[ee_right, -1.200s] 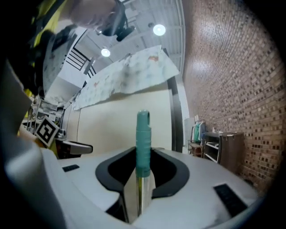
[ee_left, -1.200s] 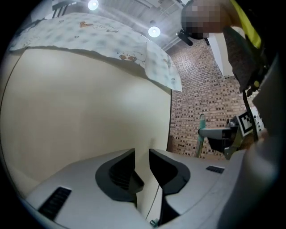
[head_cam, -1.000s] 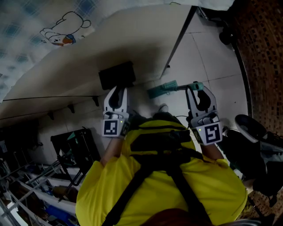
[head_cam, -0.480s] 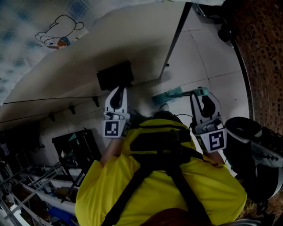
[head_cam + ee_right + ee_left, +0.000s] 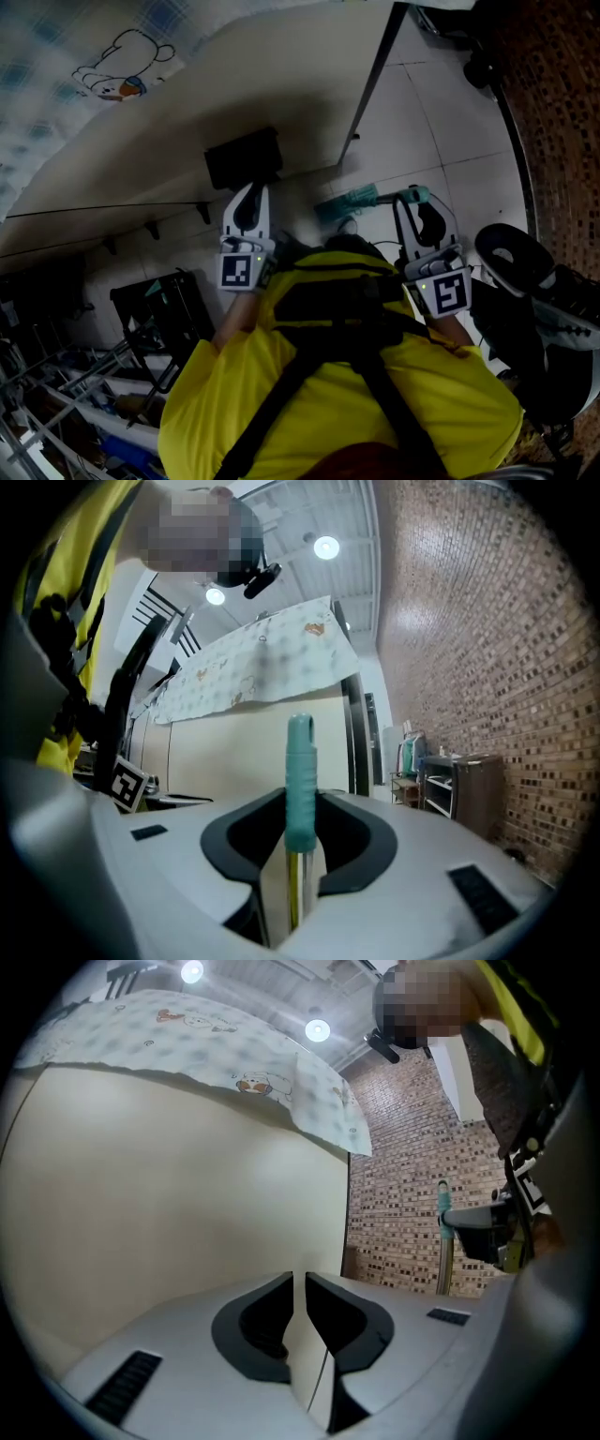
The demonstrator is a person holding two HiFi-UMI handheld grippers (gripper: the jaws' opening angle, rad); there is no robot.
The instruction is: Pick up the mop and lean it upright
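Note:
The mop stands nearly upright on the pale tiled floor. Its teal head (image 5: 347, 200) lies on the floor by the cream wall, and its teal-capped handle (image 5: 300, 761) rises between the jaws of my right gripper (image 5: 300, 803). That right gripper (image 5: 417, 195) is shut on the handle just below the teal grip. The left gripper view shows the same pole (image 5: 442, 1241) off to the right, in front of a brick wall. My left gripper (image 5: 246, 190) points at the cream wall, apart from the mop. Its jaws (image 5: 301, 1283) stand together with nothing between them.
A black box (image 5: 244, 157) sits against the cream wall (image 5: 234, 84) ahead of the left gripper. A dark door post (image 5: 372, 84) runs along the wall's end. A brick wall (image 5: 553, 112) is at the right, a dark shoe-like shape (image 5: 511, 258) near the right gripper, and racks (image 5: 155, 319) at lower left.
The right gripper with the mop handle has shifted only slightly. The dark shoe-like shape at the right has come closer to it. The left gripper has stayed still.

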